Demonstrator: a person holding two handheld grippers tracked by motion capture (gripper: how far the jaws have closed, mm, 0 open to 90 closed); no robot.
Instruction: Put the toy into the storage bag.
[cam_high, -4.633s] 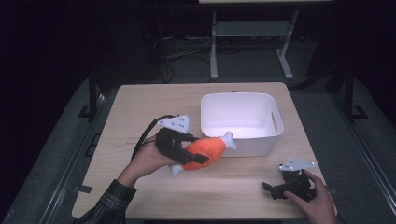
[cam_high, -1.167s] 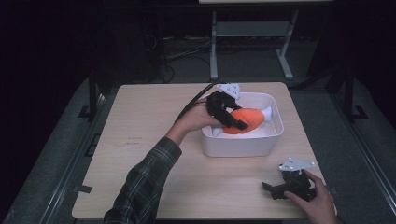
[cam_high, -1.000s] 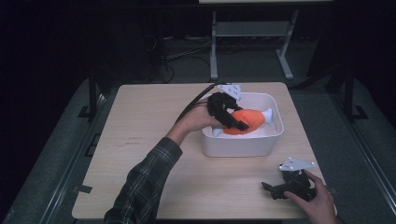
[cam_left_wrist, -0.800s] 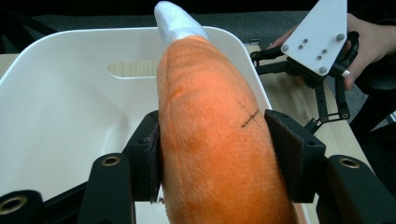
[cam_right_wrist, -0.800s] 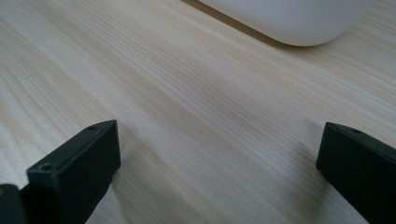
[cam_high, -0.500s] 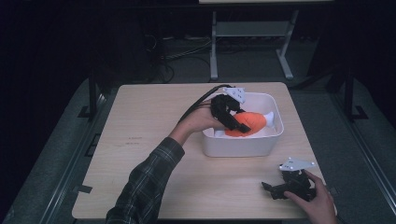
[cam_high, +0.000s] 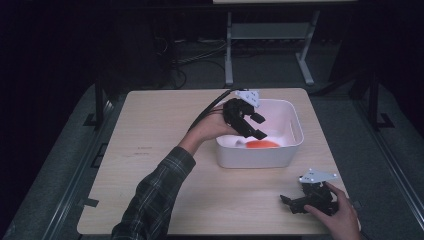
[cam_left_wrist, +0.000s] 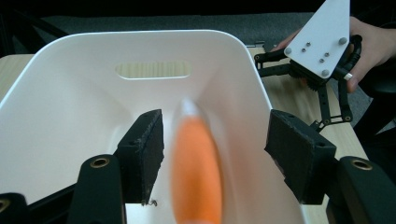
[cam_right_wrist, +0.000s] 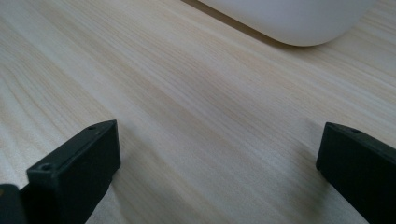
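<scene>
Left gripper (cam_high: 254, 126) jaws just opening, spread over white bin (cam_high: 292, 150); orange toy (cam_left_wrist: 196, 172) motion-blurred between them, untouched. Right gripper (cam_high: 289, 202) spread on table (cam_high: 150, 130).

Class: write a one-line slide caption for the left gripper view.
Open left tongs above the white bin, the orange toy blurred between the pads.

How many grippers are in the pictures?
2. The left gripper is above the white bin, jaws open. The right gripper rests near the table's front edge, jaws open.
</scene>
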